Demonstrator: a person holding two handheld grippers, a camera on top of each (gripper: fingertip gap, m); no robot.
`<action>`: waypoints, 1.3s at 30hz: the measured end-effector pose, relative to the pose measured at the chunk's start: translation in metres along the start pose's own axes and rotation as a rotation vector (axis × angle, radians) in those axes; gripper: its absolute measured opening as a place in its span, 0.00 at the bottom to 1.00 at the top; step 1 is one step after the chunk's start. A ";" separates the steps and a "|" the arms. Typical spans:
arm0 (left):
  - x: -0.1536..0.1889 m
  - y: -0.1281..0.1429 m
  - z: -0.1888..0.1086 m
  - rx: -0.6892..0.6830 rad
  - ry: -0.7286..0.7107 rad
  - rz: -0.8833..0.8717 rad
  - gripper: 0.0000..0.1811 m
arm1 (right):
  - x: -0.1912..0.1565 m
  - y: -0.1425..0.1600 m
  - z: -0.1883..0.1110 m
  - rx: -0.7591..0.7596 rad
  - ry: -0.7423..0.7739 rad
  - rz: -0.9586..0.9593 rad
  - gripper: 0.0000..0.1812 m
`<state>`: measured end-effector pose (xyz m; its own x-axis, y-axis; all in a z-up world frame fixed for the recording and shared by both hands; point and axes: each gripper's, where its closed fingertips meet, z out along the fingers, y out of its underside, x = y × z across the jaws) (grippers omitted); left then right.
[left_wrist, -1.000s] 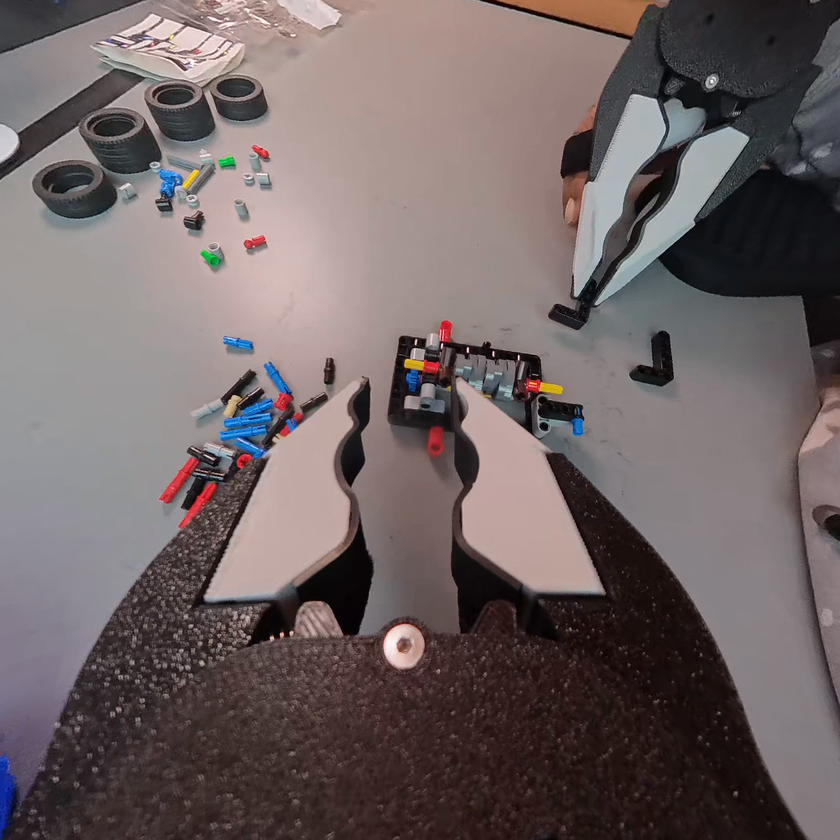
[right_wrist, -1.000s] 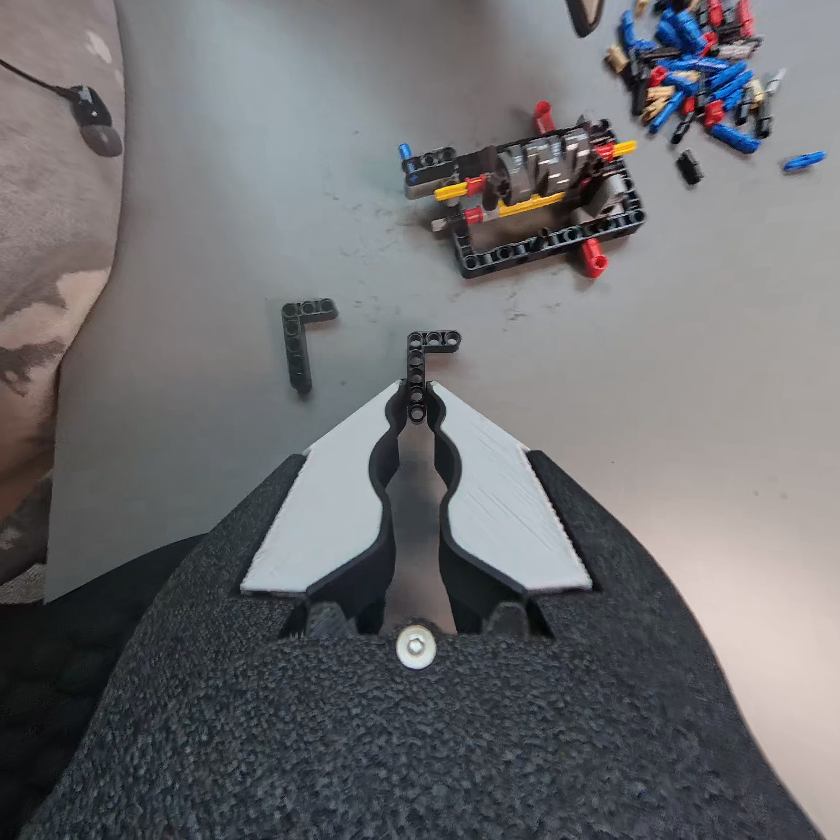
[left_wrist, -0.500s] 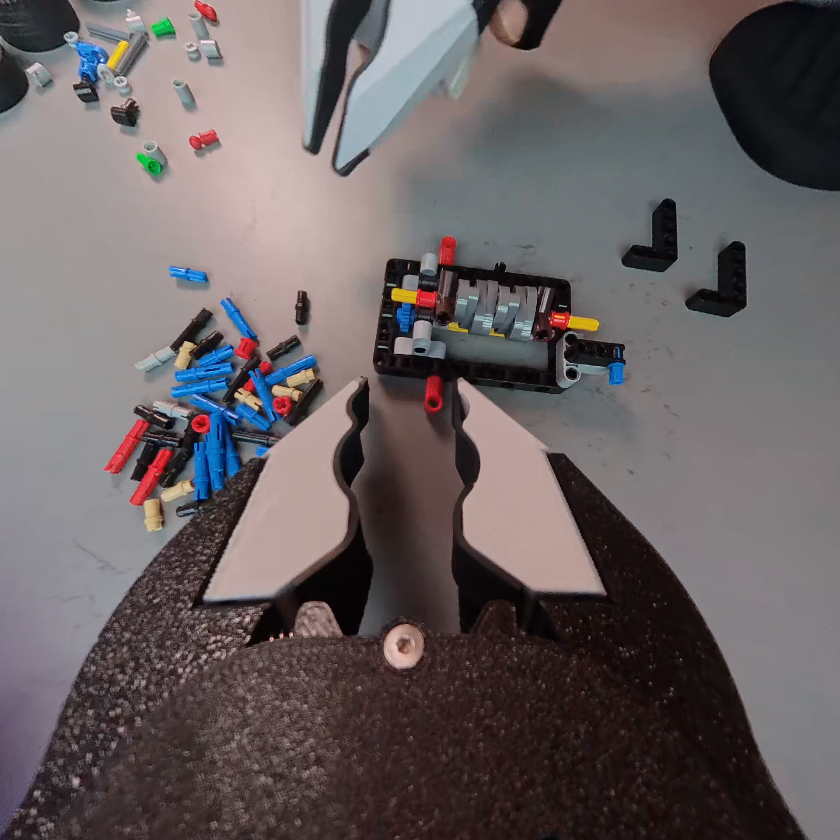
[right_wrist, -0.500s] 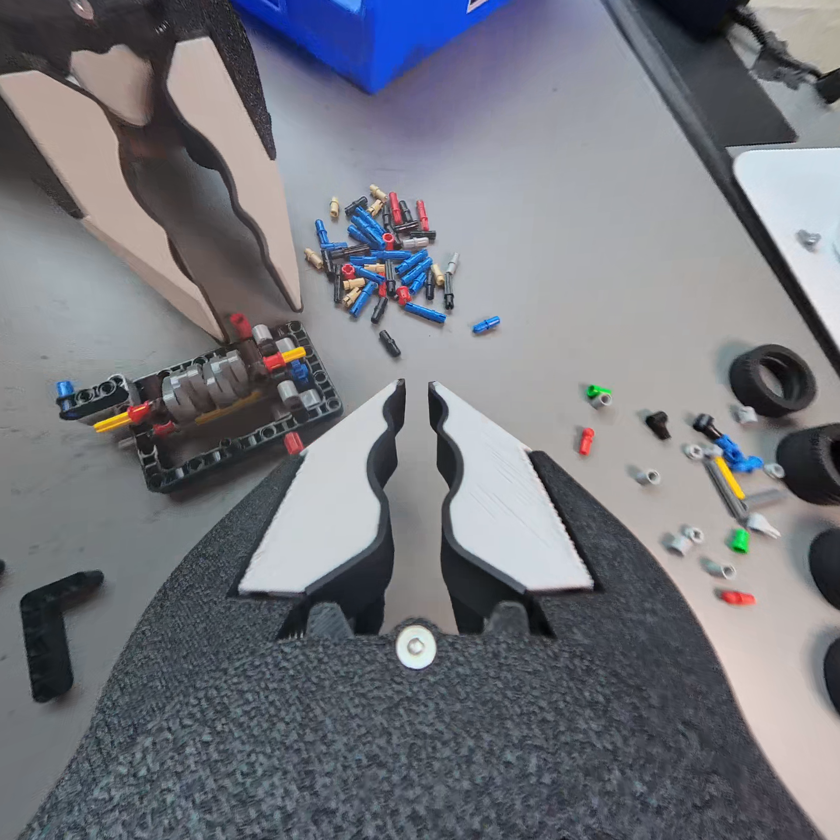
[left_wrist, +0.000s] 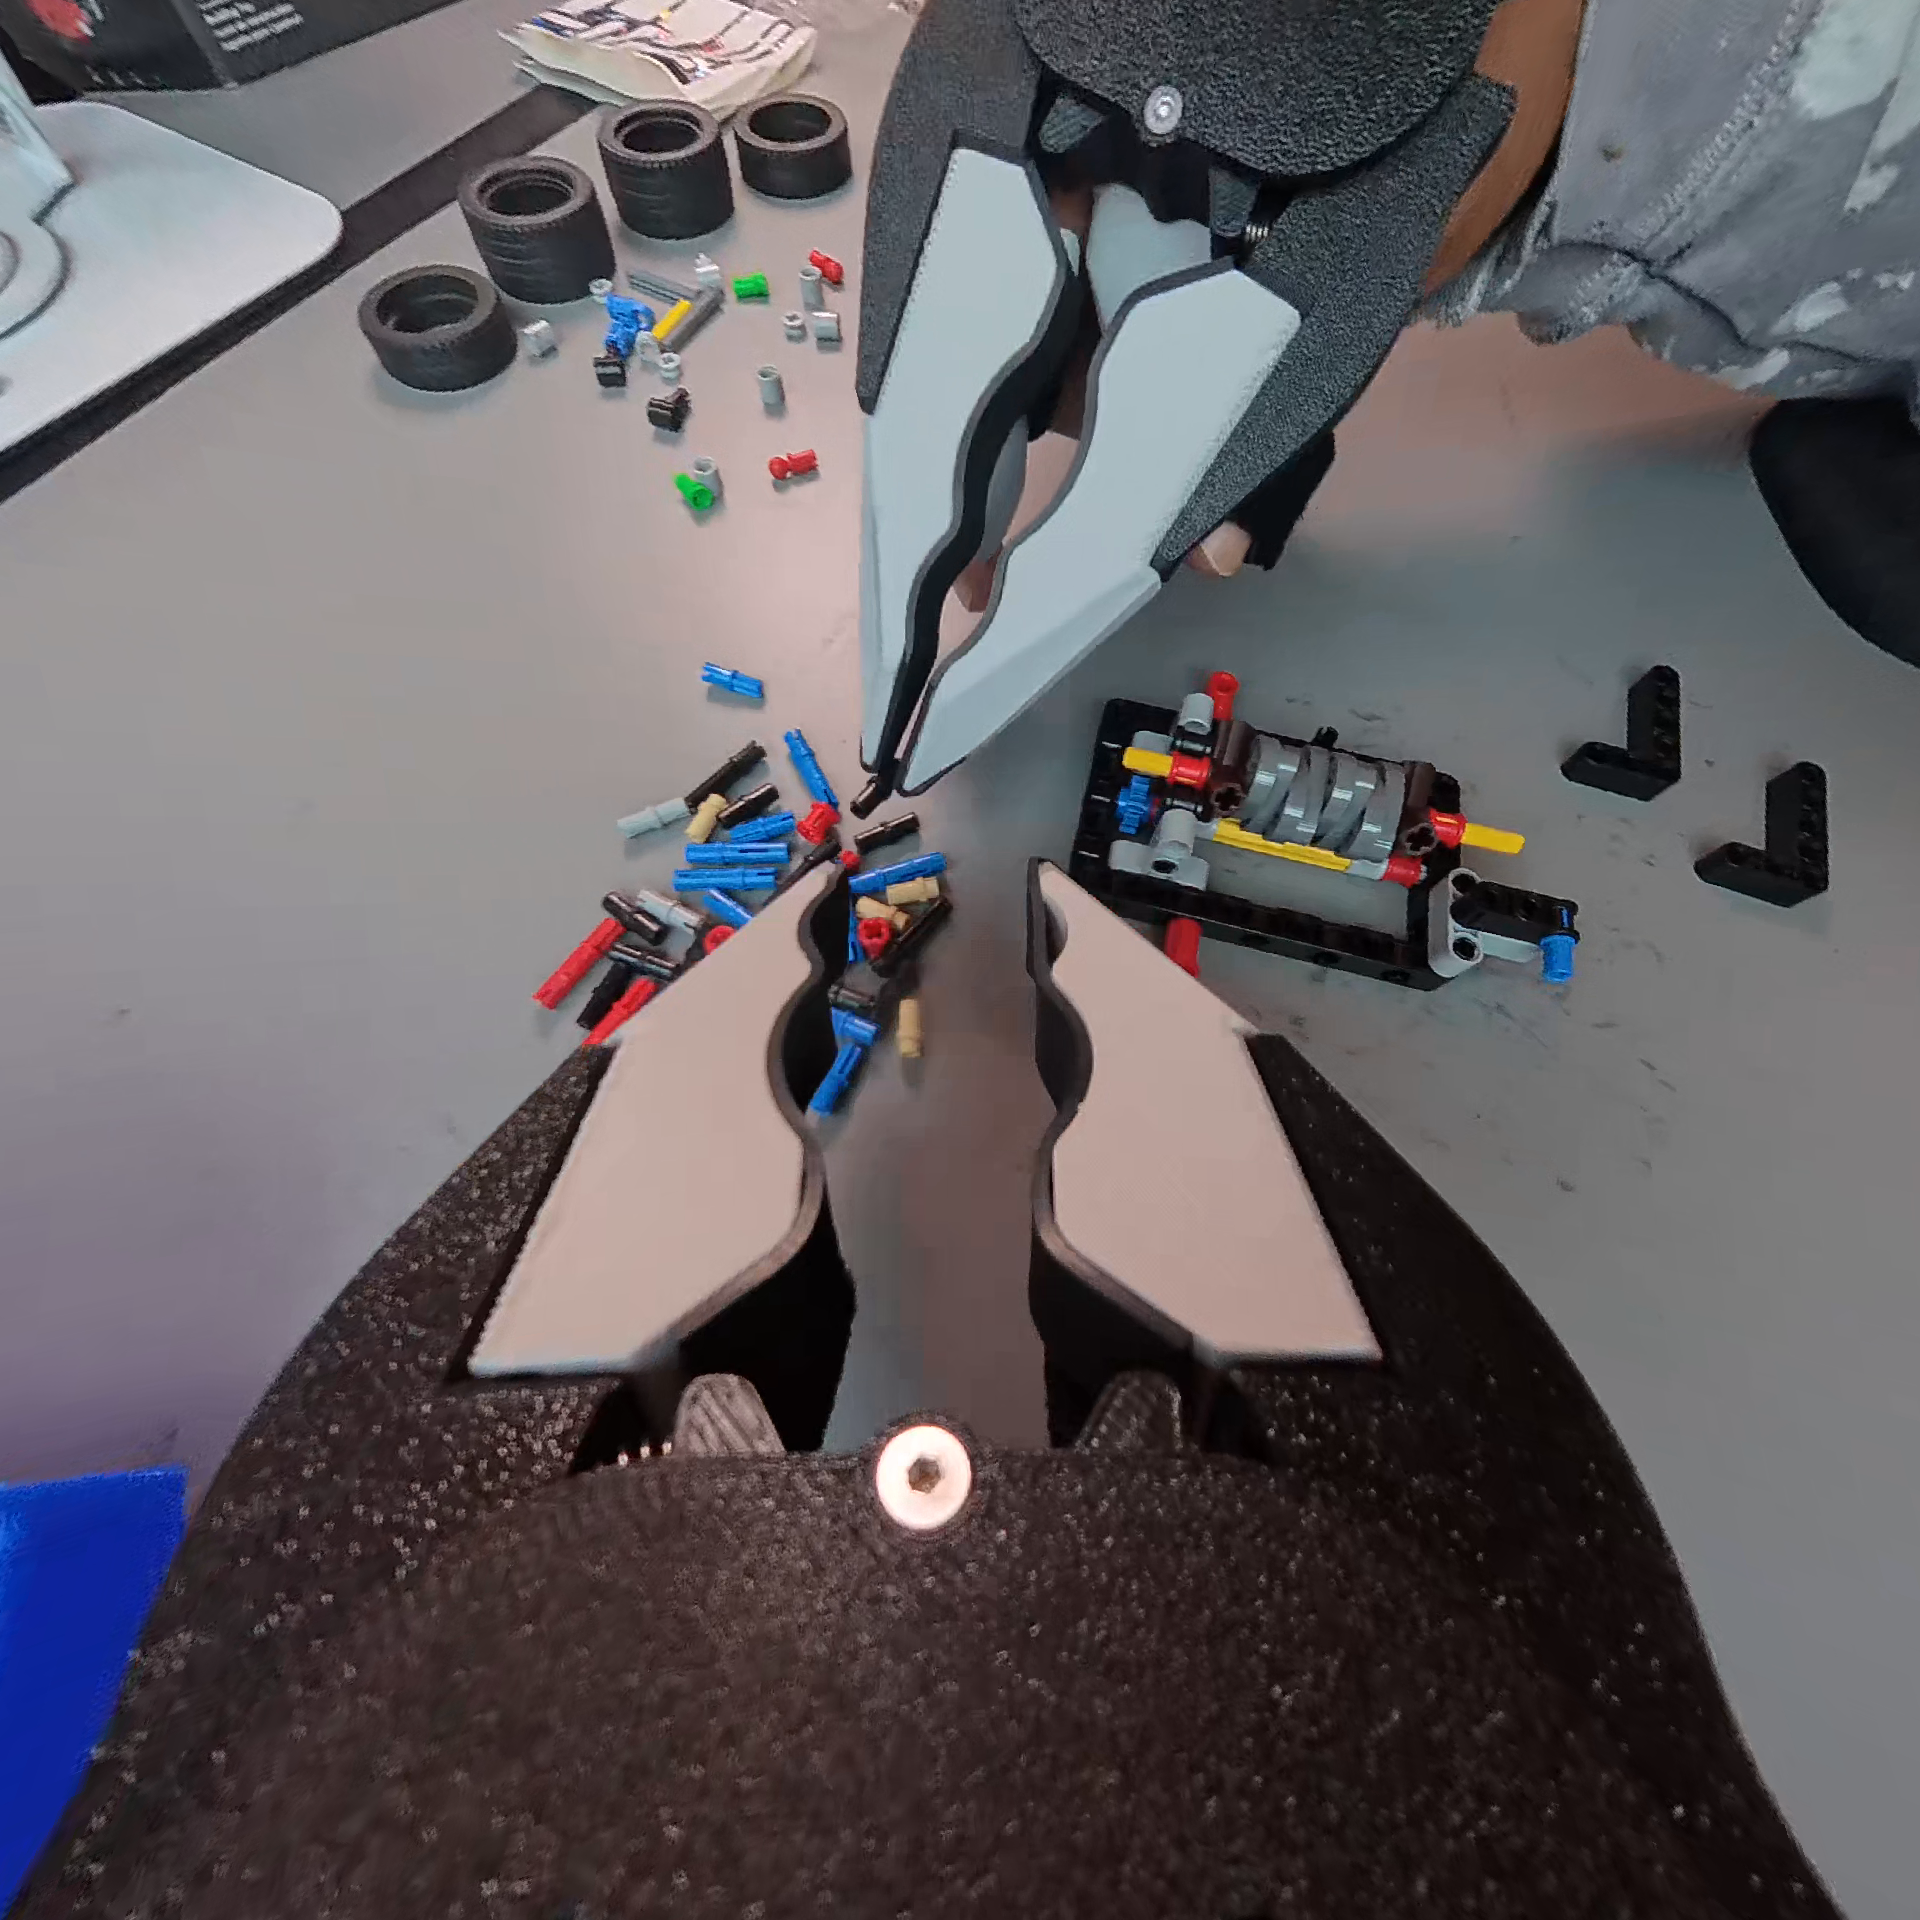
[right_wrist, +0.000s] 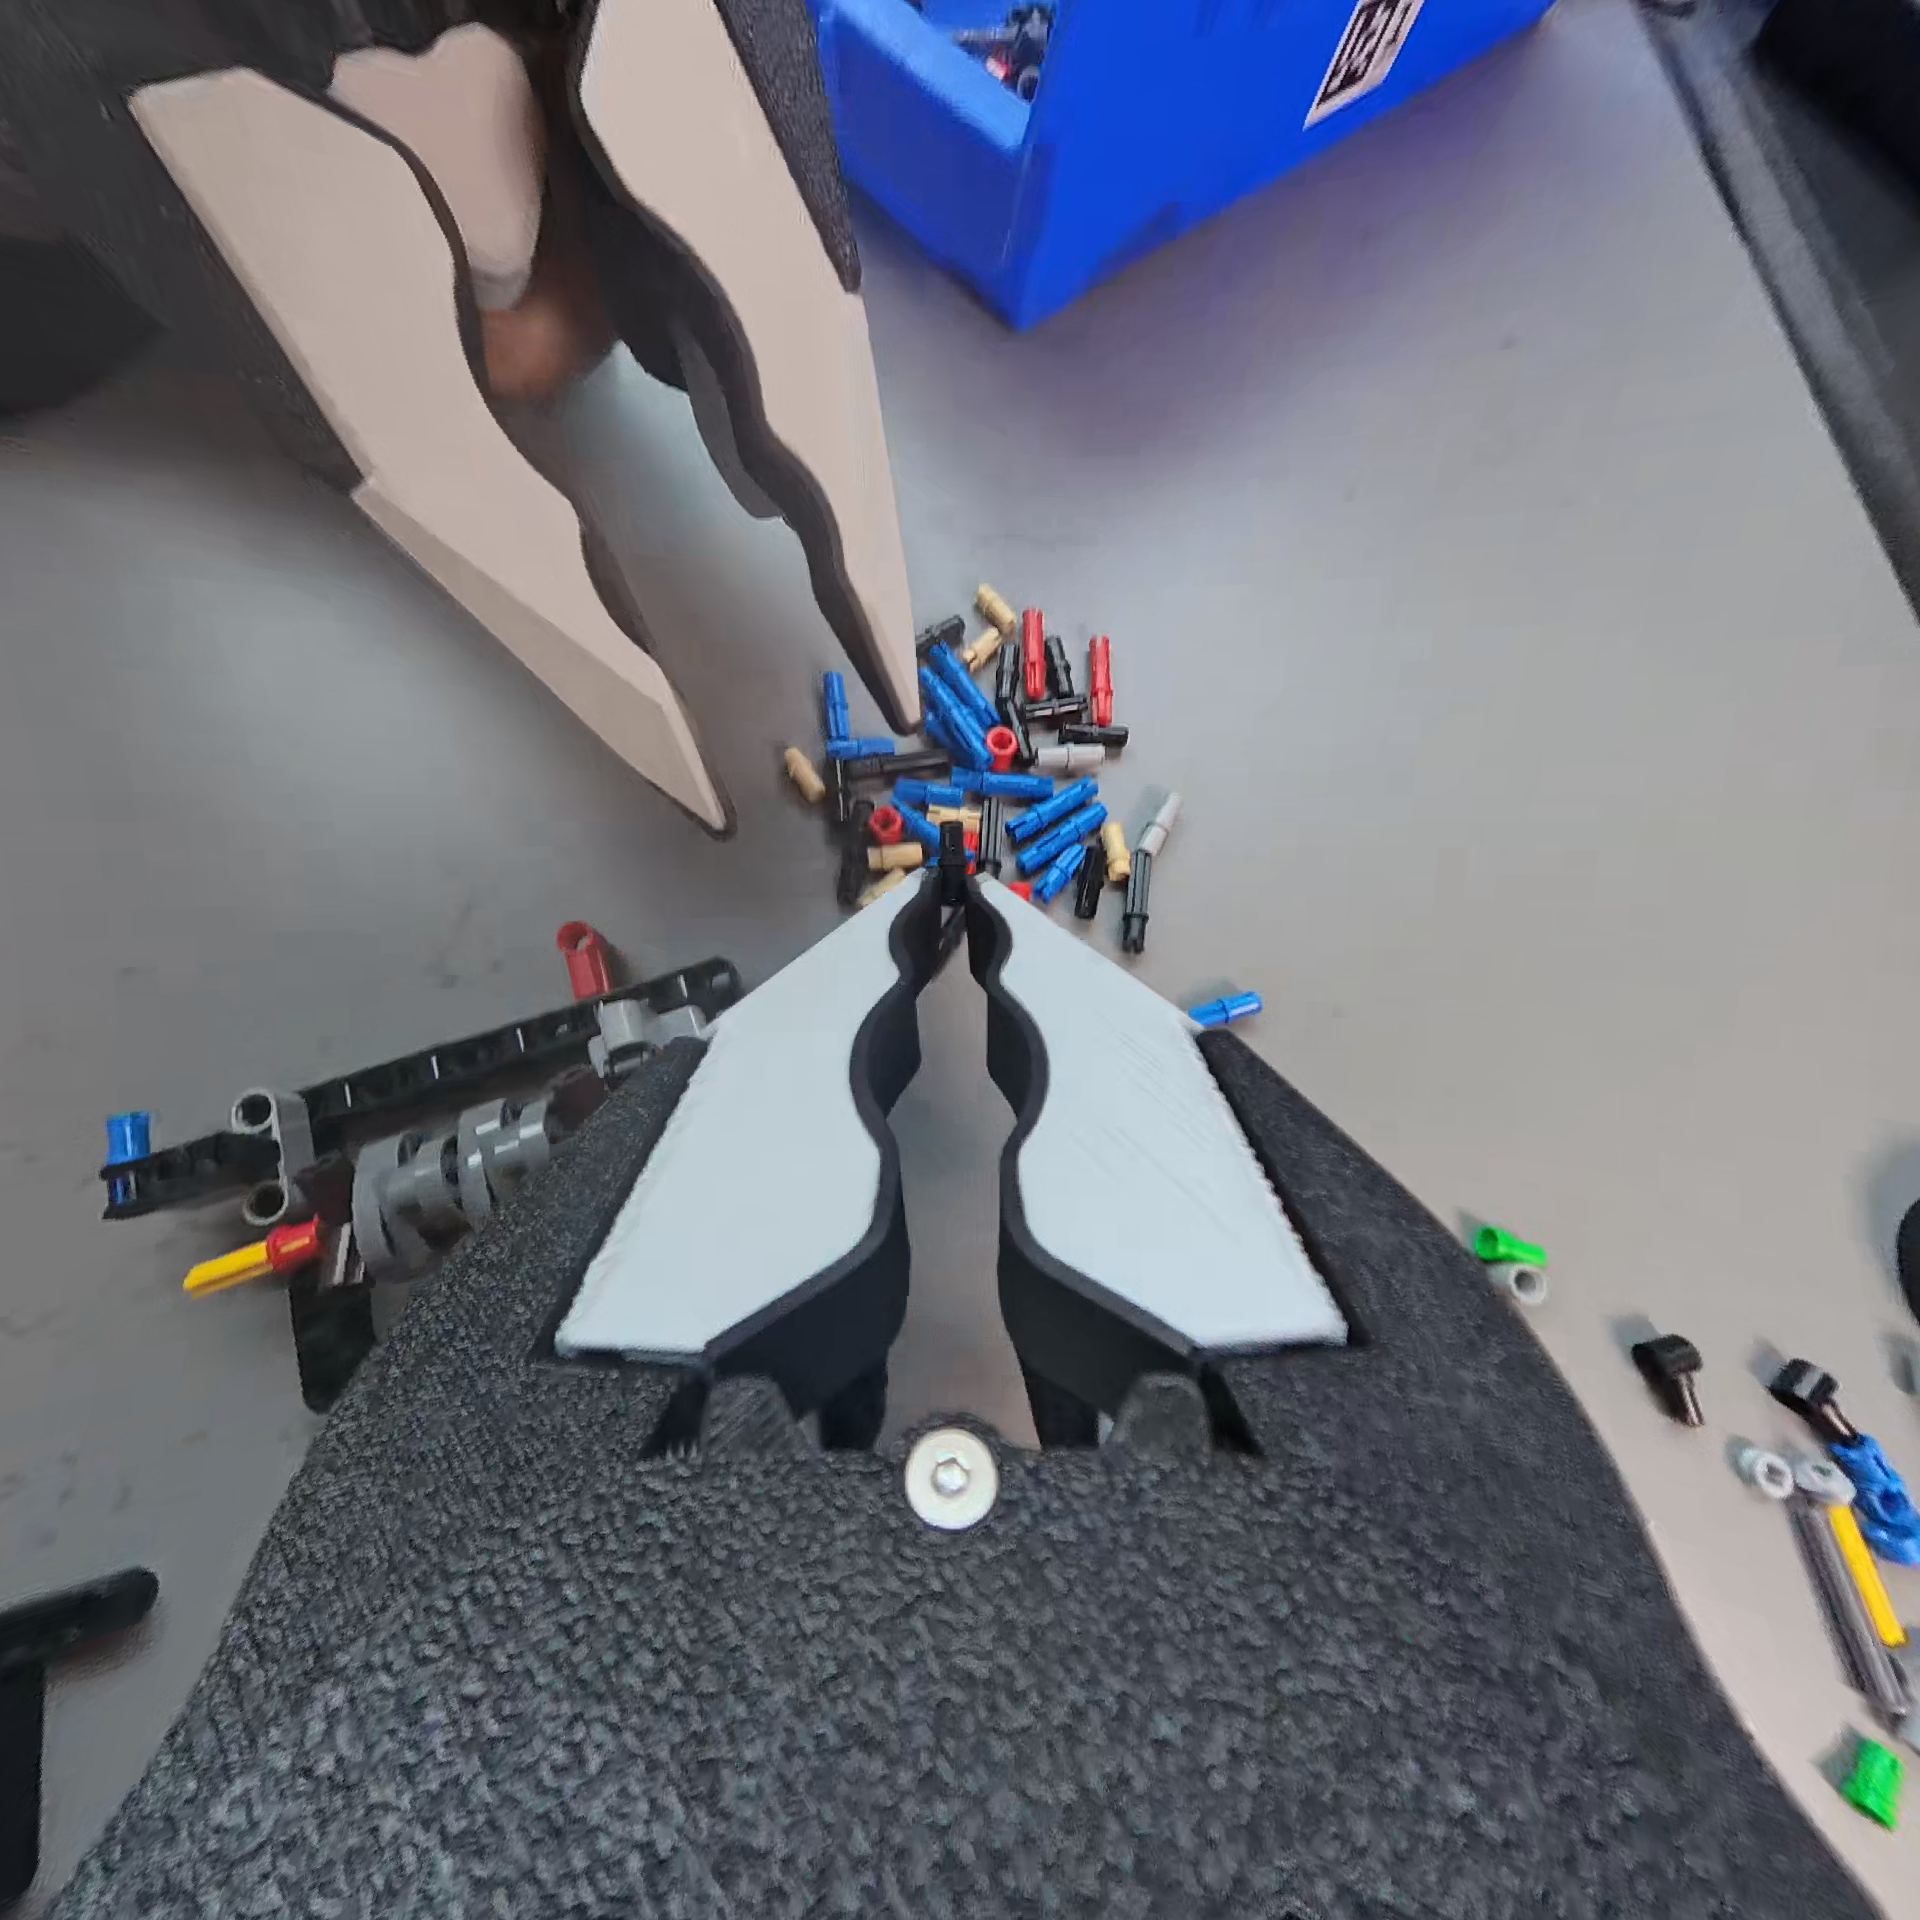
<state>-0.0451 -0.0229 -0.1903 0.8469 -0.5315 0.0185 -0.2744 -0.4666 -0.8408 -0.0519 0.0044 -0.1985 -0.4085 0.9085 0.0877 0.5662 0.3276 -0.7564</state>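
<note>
My right gripper (right_wrist: 948, 883) is shut on a small black pin (right_wrist: 951, 847) at the near edge of a pile of blue, black, red and tan pins (right_wrist: 1023, 790) on the grey table. In the left wrist view the right gripper (left_wrist: 891, 774) comes down from above with the pin (left_wrist: 868, 798) at its tips, over the pile (left_wrist: 748, 862). My left gripper (left_wrist: 935, 878) is open and empty, low between the pile and a black frame assembly (left_wrist: 1288, 842) with grey gears and yellow axles. The left gripper also shows in the right wrist view (right_wrist: 816, 774).
Two black L-shaped beams (left_wrist: 1636, 743) (left_wrist: 1771, 842) lie right of the assembly. Black tyres (left_wrist: 540, 223), scattered small parts (left_wrist: 707, 343) and a booklet (left_wrist: 665, 42) lie at the far left. A blue bin (right_wrist: 1143, 135) stands beyond the pile. A person's sleeve is at the top right. The tips of both grippers are at nearly the same place.
My right gripper let go of an L-shaped beam, swung over to the pin pile and shut on a black pin. My left gripper shifted left from the assembly toward the pile, still open.
</note>
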 end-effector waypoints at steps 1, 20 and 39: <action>-0.002 -0.001 -0.001 0.007 -0.008 -0.004 0.19 | -0.001 -0.003 0.003 0.006 0.006 -0.011 0.04; -0.012 -0.003 -0.005 0.025 -0.064 -0.013 0.19 | 0.055 0.014 0.006 -0.075 0.192 0.171 0.02; 0.003 0.025 0.016 -0.166 -0.047 0.227 0.23 | 0.097 0.088 -0.071 -0.167 0.304 0.214 0.11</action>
<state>-0.0421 -0.0247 -0.2206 0.7746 -0.6036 -0.1886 -0.5267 -0.4507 -0.7208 0.0096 0.1395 -0.2109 -0.0527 0.9878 0.1464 0.7342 0.1377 -0.6648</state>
